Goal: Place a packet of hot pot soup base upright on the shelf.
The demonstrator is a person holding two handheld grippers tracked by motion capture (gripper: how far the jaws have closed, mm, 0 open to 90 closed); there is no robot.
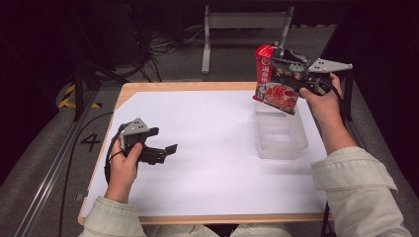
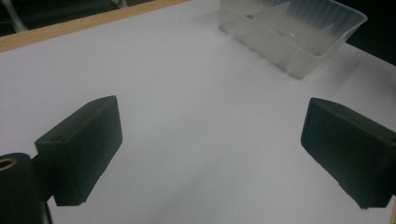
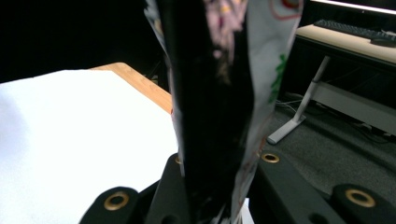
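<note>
The right claw [image 1: 291, 74] is clamped on a red snack packet [image 1: 274, 84], which it holds in the air above the far right corner of the table [image 1: 197, 86]. The packet hangs just over the far end of a clear plastic tub [image 1: 281, 133], its lower edge above the tub's far rim and not touching it. In the right gripper view the packet [image 3: 219, 93] rises upright between the two black jaws, pinched close at its base, with the white sheet [image 3: 70, 140] and the wooden table edge off to one side. The tub stands near the right edge of the table, on the white sheet [image 1: 207, 148] that covers most of the tabletop, and nothing can be made out inside it. The left claw [image 1: 160, 148] rests low over the sheet near the left edge of the table, well apart from the tub and the packet. In the left gripper view its jaws stand wide apart with only bare sheet between them, and the tub [image 2: 299, 42] lies beyond them toward the far side.
</note>
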